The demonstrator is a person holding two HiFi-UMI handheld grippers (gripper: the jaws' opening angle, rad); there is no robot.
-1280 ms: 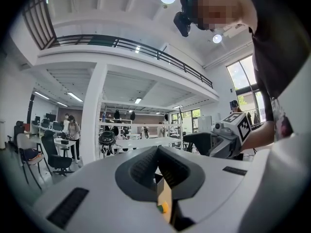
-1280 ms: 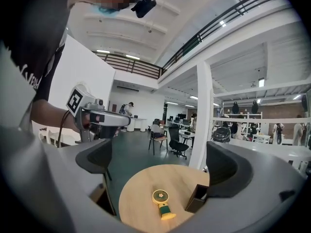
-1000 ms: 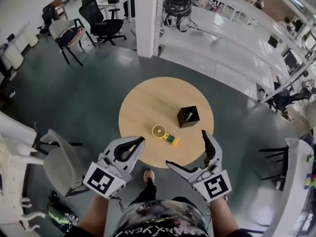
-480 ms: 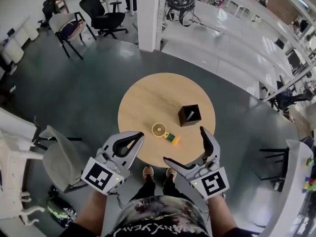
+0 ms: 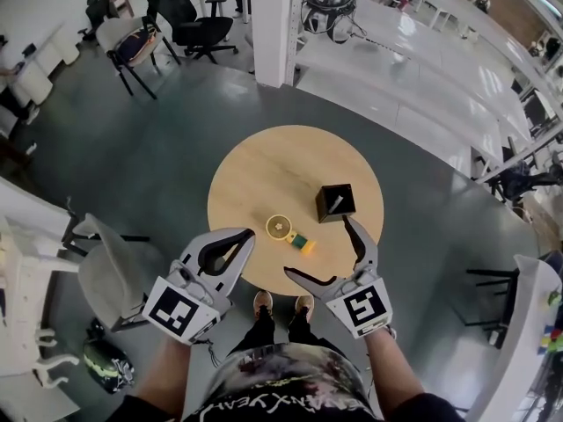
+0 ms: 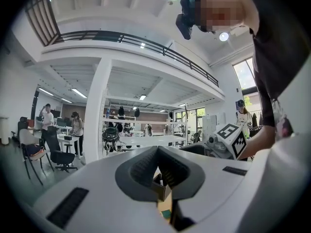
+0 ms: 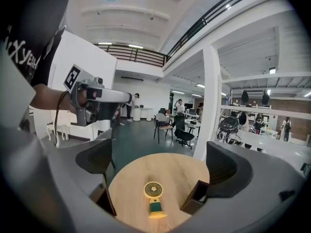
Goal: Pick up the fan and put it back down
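A small yellow hand fan point(image 5: 281, 229) with a round head and a green-and-yellow handle lies flat on the round, light wooden bench point(image 5: 264, 170), in the half nearest the person. Its head points away and to the left, and its handle slants back toward the right. A black, open-topped cube box point(image 5: 337, 203) stands near the fan, farther off and to the right, and does not touch it.

The left gripper point(image 6: 158, 152), grey-white with a marker cube behind it, has its jaws clenched together on nothing. Through the narrow gap below the pads only a sliver of the bench and a corner of the box can be seen. In the head view it hangs over the bench's near left edge, apart from the fan.

The right gripper point(image 7: 160, 166) has its jaws spread wide and released, with nothing between the dark pads. In its own view the fan lies down on the bench, framed in the gap between them, and the box sits by the right jaw. In the head view this gripper is over the bench's near right edge and clear of both things.

The person's shoes point(image 5: 264, 301) stand on the grey floor point(image 5: 132, 156) just short of the bench.
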